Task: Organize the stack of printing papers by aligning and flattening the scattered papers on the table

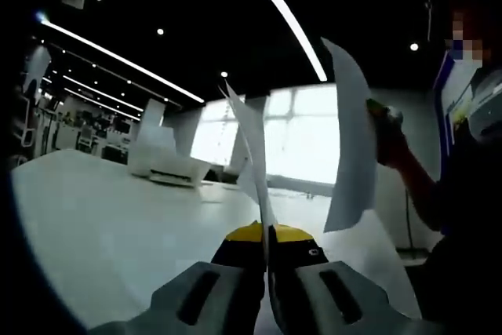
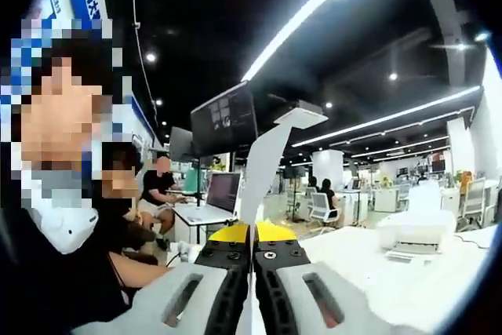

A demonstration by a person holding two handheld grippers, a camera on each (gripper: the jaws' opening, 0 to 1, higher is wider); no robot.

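Observation:
In the left gripper view my left gripper (image 1: 267,233) is shut on a white sheet of paper (image 1: 252,143), which rises edge-on from the yellow-tipped jaws above the white table (image 1: 102,225). To its right a second sheet (image 1: 349,139) stands upright in the air, held by the right gripper (image 1: 386,129) at its right edge. In the right gripper view my right gripper (image 2: 252,233) is shut on that sheet (image 2: 271,154), which runs up between the jaws and bends over at the top.
A white printer (image 1: 169,164) (image 2: 416,233) stands on the far part of the table (image 2: 439,288). A person (image 1: 471,194) (image 2: 63,225) stands close by at the table's edge. Desks, monitors and seated people lie beyond.

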